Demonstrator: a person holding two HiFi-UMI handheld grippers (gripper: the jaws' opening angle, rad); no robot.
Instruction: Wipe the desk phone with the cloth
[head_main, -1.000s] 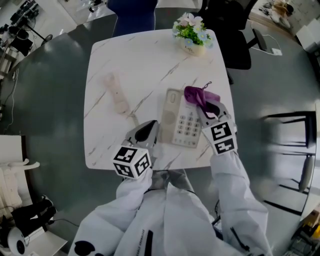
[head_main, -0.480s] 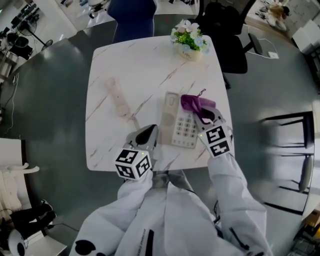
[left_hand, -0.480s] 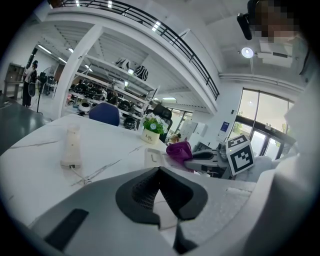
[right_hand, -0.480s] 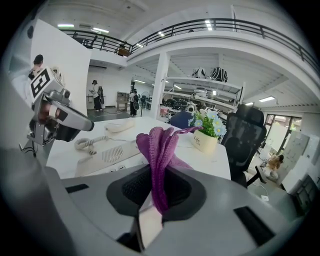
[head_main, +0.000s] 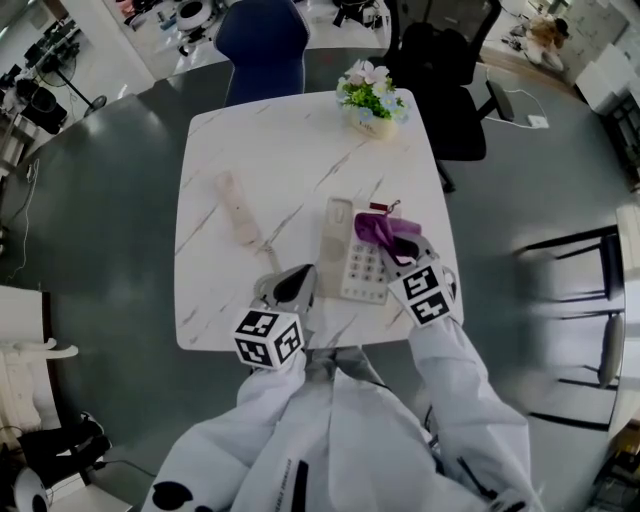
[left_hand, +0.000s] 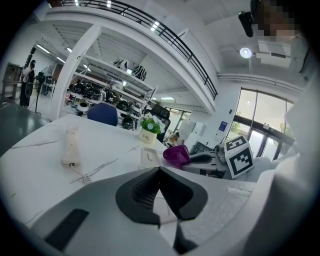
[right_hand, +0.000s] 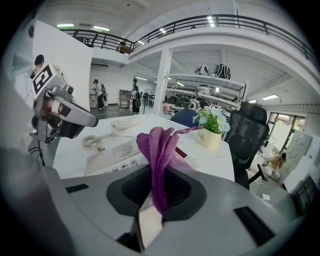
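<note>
The beige desk phone base (head_main: 352, 258) lies on the white marble table (head_main: 300, 150), its keypad facing up. Its handset (head_main: 237, 208) rests apart on the table to the left, joined by a coiled cord (right_hand: 94, 140). My right gripper (head_main: 396, 244) is shut on a purple knitted cloth (head_main: 377, 227), which hangs over the upper right part of the base. In the right gripper view the cloth (right_hand: 160, 150) rises out of the closed jaws above the base (right_hand: 116, 153). My left gripper (head_main: 299, 277) hovers shut and holding nothing at the table's near edge, left of the base.
A small pot of flowers (head_main: 372, 98) stands at the table's far edge. A blue chair (head_main: 263, 45) and a black office chair (head_main: 440, 80) sit beyond the table. Dark floor surrounds it, with a metal frame (head_main: 590, 300) to the right.
My right gripper has drawn the cloth a little nearer to me along the phone base's right side. The left gripper holds its place by the near edge.
</note>
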